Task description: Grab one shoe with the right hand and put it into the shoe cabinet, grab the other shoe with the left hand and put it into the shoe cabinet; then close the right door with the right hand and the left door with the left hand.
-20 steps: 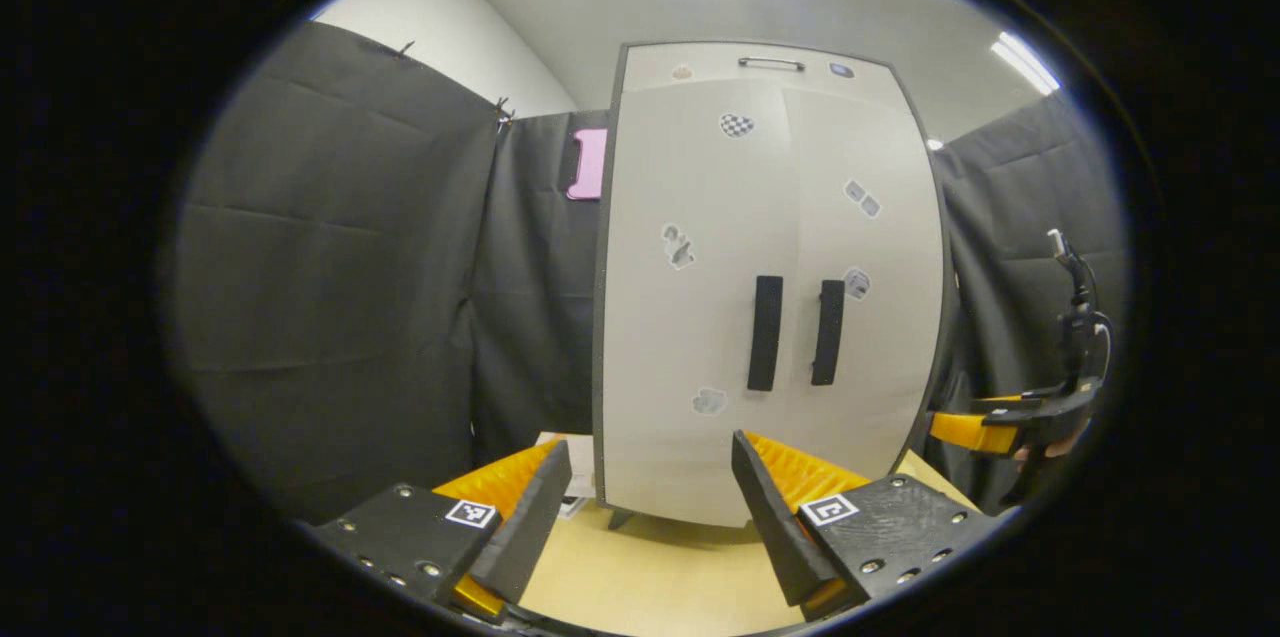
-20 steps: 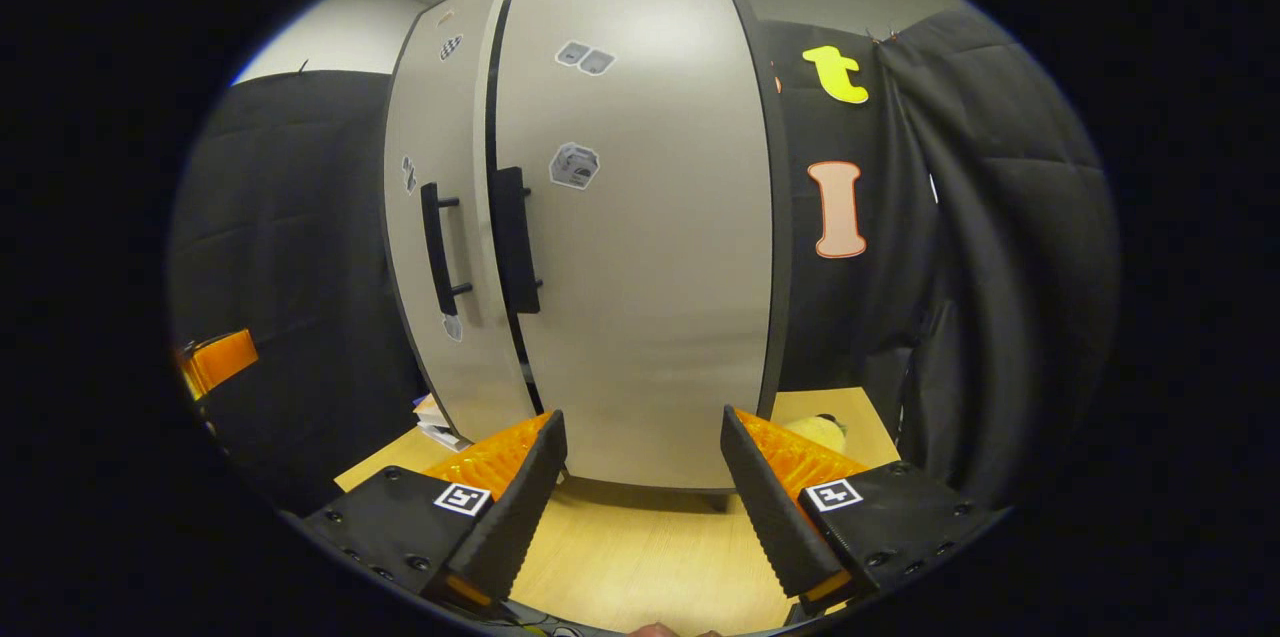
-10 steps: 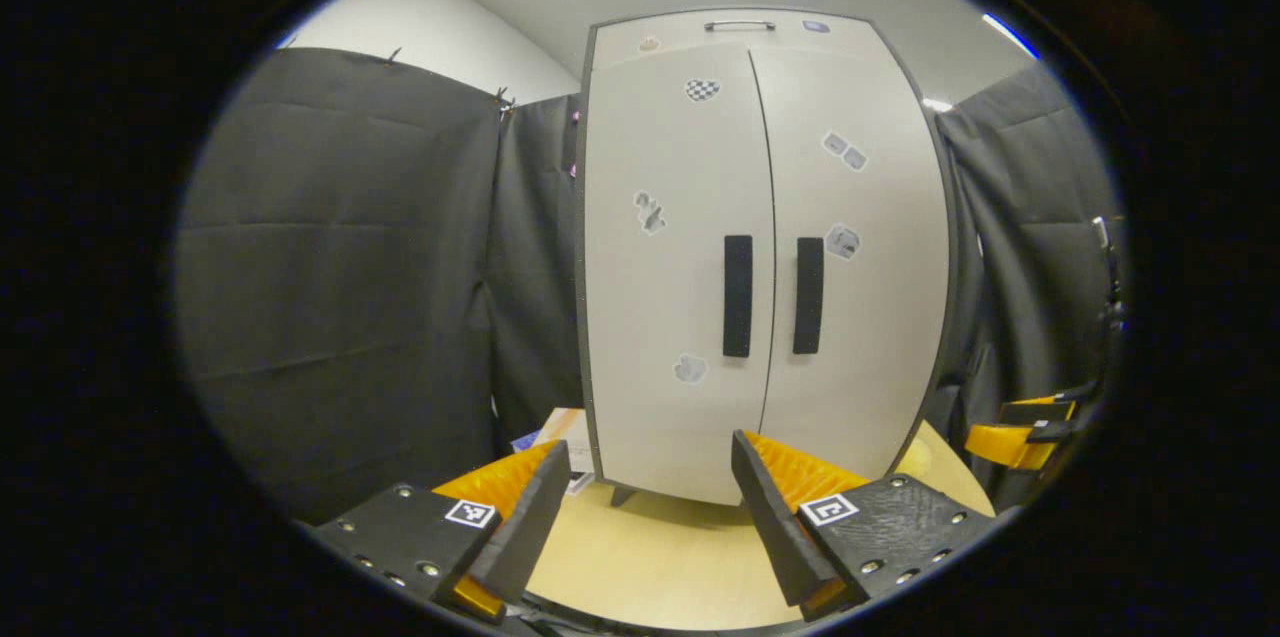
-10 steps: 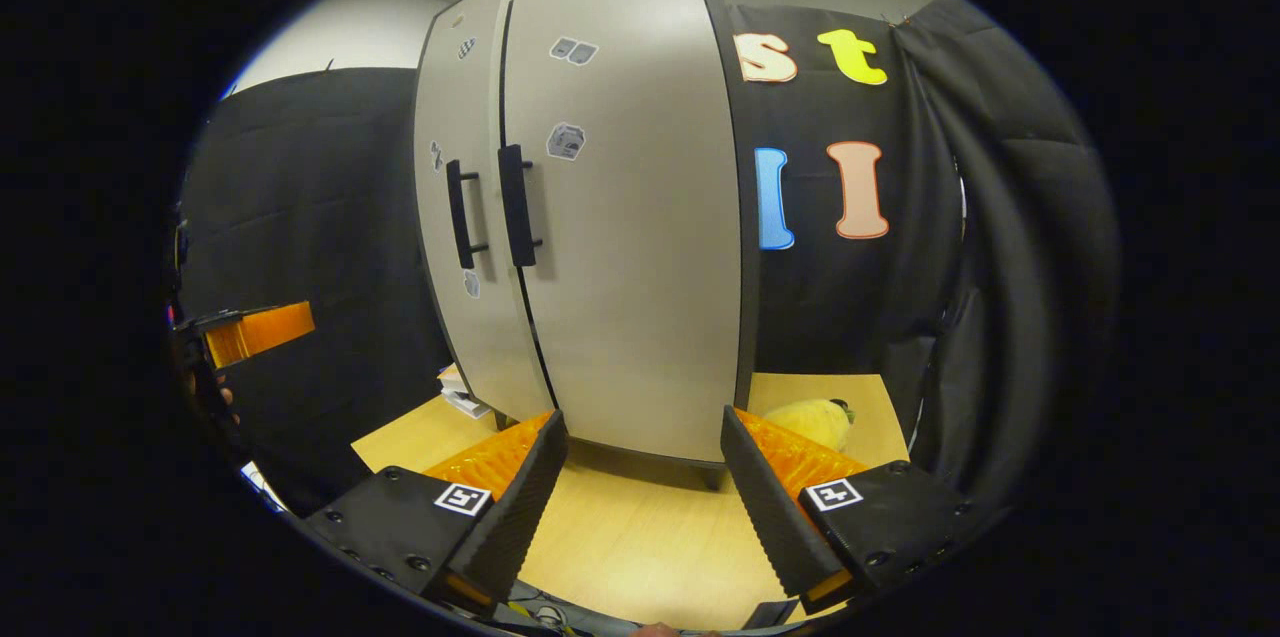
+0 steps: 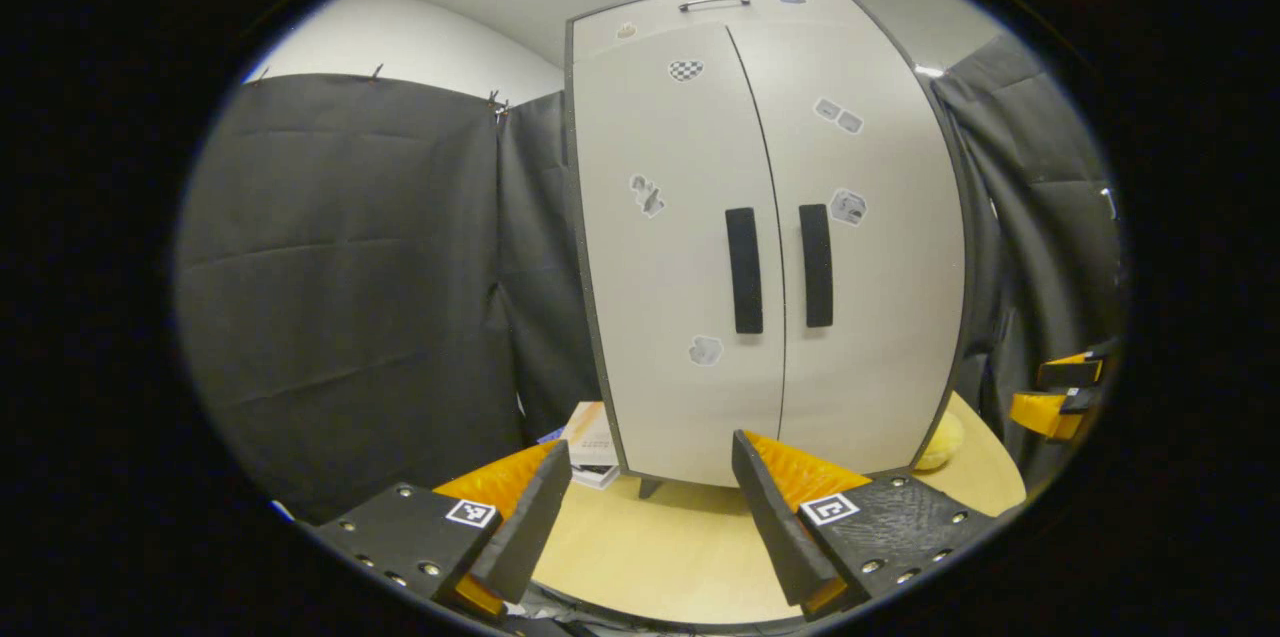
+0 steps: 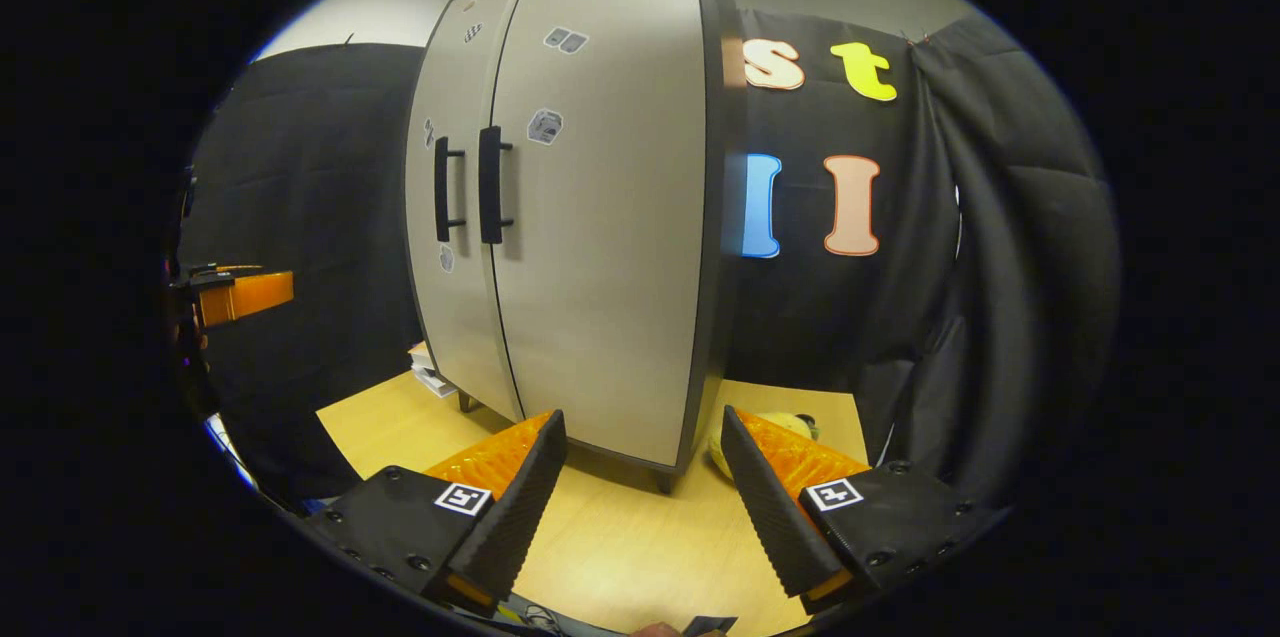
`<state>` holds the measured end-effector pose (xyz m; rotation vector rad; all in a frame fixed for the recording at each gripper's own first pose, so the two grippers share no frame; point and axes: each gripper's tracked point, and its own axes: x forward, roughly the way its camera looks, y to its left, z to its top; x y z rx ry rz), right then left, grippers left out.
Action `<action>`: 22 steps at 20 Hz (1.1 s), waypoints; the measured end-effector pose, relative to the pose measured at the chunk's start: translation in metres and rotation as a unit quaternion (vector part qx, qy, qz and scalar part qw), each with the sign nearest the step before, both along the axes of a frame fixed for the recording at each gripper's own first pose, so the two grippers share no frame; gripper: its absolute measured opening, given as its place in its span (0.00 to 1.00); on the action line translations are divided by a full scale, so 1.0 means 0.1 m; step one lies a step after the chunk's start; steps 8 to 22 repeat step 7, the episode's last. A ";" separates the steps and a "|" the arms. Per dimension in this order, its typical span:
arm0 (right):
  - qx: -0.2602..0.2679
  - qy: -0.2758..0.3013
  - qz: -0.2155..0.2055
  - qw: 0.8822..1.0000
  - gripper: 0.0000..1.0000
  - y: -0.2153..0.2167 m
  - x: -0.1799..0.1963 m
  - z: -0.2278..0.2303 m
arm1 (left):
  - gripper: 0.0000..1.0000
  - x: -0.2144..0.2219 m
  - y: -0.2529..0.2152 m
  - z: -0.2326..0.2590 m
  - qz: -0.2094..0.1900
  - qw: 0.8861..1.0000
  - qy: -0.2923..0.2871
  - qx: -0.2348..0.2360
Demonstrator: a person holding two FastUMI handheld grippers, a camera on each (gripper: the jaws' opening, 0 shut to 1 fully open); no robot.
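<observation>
The grey shoe cabinet (image 5: pixel 770 247) stands on a light wooden table (image 5: pixel 670 547) with both doors shut and two black handles (image 5: pixel 743 269) side by side. In the right gripper view the cabinet (image 6: pixel 590 217) appears from its right corner. My left gripper (image 5: pixel 650 507) is open and holds nothing, a short way in front of the cabinet. My right gripper (image 6: pixel 640 497) is open too and holds nothing, near the cabinet's right front corner. The right gripper (image 5: pixel 1055 402) shows at the far right of the left gripper view, the left gripper (image 6: pixel 235 292) at the far left of the right gripper view.
A yellow soft object (image 6: pixel 790 429) lies on the table by the cabinet's right side, also seen as a yellow object (image 5: pixel 940 442) in the left gripper view. A stack of papers or books (image 5: pixel 590 432) lies at the cabinet's left foot. Black cloth walls surround the table.
Both grippers have drawn back from the cabinet, which looks smaller and farther now. The right view has swung round to the cabinet's right corner. The right door's gap has closed.
</observation>
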<state>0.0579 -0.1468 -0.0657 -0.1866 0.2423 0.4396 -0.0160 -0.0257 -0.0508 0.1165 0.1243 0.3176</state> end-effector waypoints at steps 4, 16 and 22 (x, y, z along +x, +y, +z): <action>-0.017 -0.015 -0.038 0.999 0.99 0.04 0.11 0.16 | 1.00 0.24 0.19 -0.07 -0.015 0.999 -0.022 -0.031; -0.027 0.001 -0.066 0.997 1.00 0.18 0.20 0.14 | 1.00 0.34 0.42 -0.15 -0.017 0.998 -0.038 -0.049; -0.027 0.001 -0.066 0.997 1.00 0.18 0.20 0.14 | 1.00 0.34 0.42 -0.15 -0.017 0.998 -0.038 -0.049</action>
